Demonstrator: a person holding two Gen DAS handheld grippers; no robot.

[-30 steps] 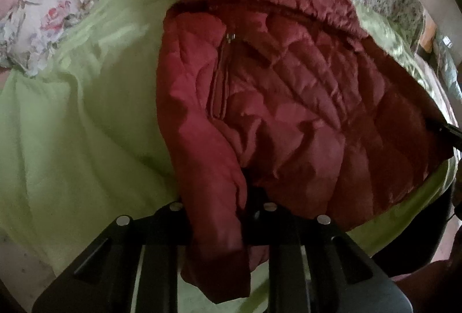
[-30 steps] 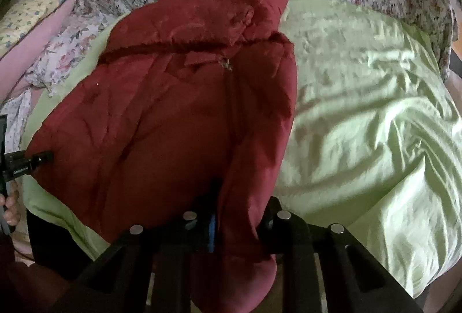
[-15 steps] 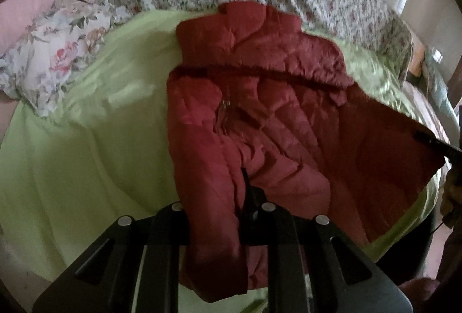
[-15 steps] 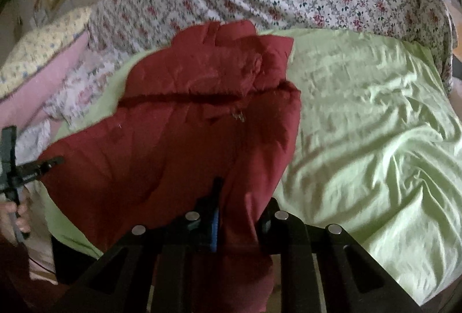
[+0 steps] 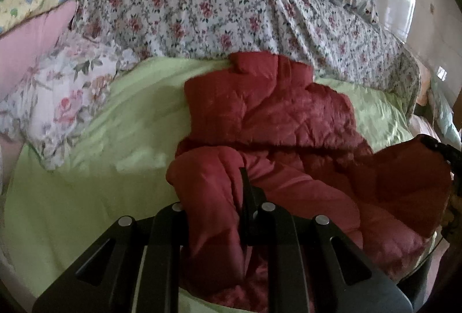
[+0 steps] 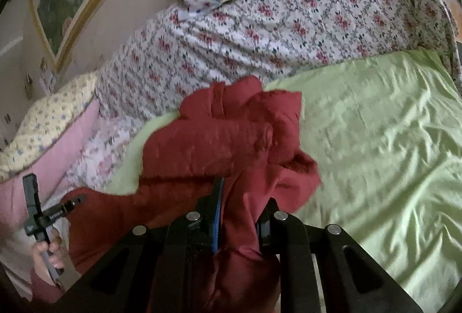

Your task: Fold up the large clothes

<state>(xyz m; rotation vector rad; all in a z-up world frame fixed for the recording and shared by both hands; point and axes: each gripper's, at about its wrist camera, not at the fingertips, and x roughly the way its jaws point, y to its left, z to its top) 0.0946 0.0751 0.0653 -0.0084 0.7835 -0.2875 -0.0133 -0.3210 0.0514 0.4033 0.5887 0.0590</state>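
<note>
Gripping the near hem of the red jacket (image 5: 268,122) at its two lower corners, the left tool (image 5: 215,214) and the right tool (image 6: 236,222) were each clamped tight on a thick bunch of quilted fabric, jaws narrow with cloth between them. The jacket lay on the green bedsheet (image 5: 86,168), its collar end resting near the flowered quilt (image 5: 187,4) heaped at the back of the bed, while the held hem was lifted off the sheet and carried toward the collar. Judging by the rumpled, doubled-over middle, the first fold, bottom to top, looked underway but not finished: the hem was not yet laid down. Left to do, as far as could be judged, were setting the edge down, smoothing it, and any further folds.
</note>
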